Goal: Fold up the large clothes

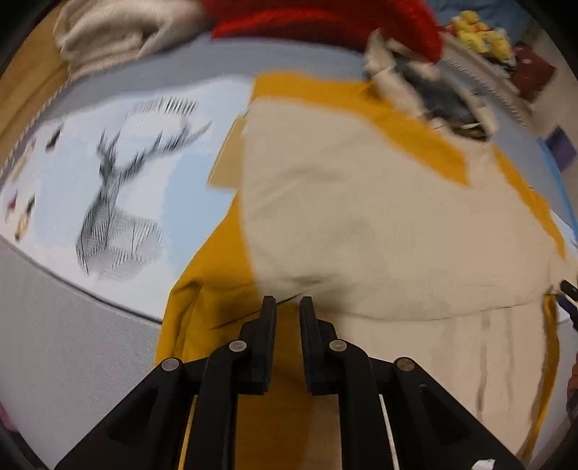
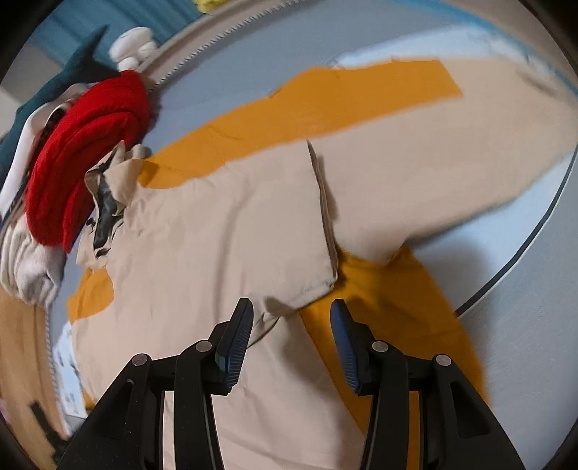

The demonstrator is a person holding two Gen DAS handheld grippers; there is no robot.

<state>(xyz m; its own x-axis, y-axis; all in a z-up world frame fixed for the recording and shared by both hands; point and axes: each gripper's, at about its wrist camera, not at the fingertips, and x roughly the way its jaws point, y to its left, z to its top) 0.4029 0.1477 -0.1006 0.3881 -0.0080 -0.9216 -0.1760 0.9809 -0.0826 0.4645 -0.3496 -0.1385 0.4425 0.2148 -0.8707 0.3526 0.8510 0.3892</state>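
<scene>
— Beige garment [image 2: 216, 235], where?
— Spread flat on the bed, right on top of a yellow garment [image 2: 379, 307]. Covers most of it; yellow peeking out along the far side, at the near corner and beside the collar.

— Collar end?
— In the right wrist view, up at the left, with a dark lining showing inside. Touching a pile of clothes there, a red knit [image 2: 90, 152] topmost and something teal [image 2: 72, 58] behind it.

— Left tongs [image 1: 288, 302]?
— Pointing steeply down over the near edge of the beige cloth, just where beige meets yellow. Parted by only a narrow slit. Nothing pinched in it; yellow fabric visible through the gap below.

— Right tongs [image 2: 290, 307]?
— Clearly open, blue pads well apart. Hanging over a corner of a beige flap, with its edge running away from the tips. Corner in line with the gap, but not pressed by either pad. Cannot tell how far above the cloth.

— Anything else on the bed?
— A pale blue sheet with a deer print [image 1: 115, 202], left of the two garments in the left wrist view, tucked partly under the yellow one. Beyond that, a folded cream cloth [image 1: 119, 36] at the far left. Some yellow plush toys [image 1: 477, 32] at the far right. All rather blurred.
</scene>
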